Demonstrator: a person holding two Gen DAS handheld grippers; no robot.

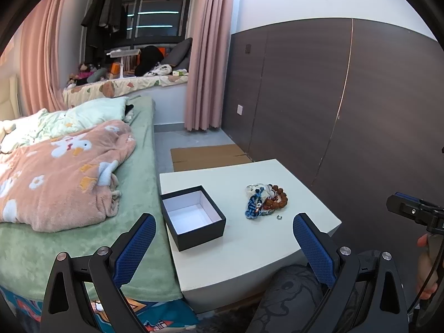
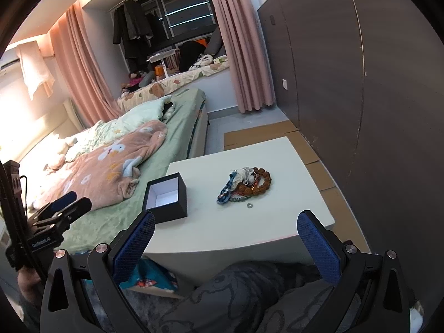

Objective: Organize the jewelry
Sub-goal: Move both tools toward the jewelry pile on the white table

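An open black box (image 1: 193, 216) (image 2: 166, 197) with a white inside stands empty at the left of the small white table (image 1: 249, 249) (image 2: 249, 227). To its right lies a tangled pile of bracelets (image 1: 266, 199) (image 2: 244, 184): brown beads, blue cord, pale pieces. A small silver ring (image 1: 279, 217) (image 2: 249, 205) lies just in front of the pile. My left gripper (image 1: 224, 219) hangs open above the table's near edge, nothing between its blue pads. My right gripper (image 2: 226, 216) is open too, held back from the table's near side. Each gripper appears at the edge of the other's view.
A bed (image 1: 83, 194) with a green sheet and a pink blanket (image 2: 111, 166) runs along the table's left side. A dark wardrobe wall (image 1: 347, 111) stands to the right. Flattened cardboard (image 1: 208, 156) lies on the floor behind the table. A person's patterned trouser leg (image 2: 249, 299) is below the grippers.
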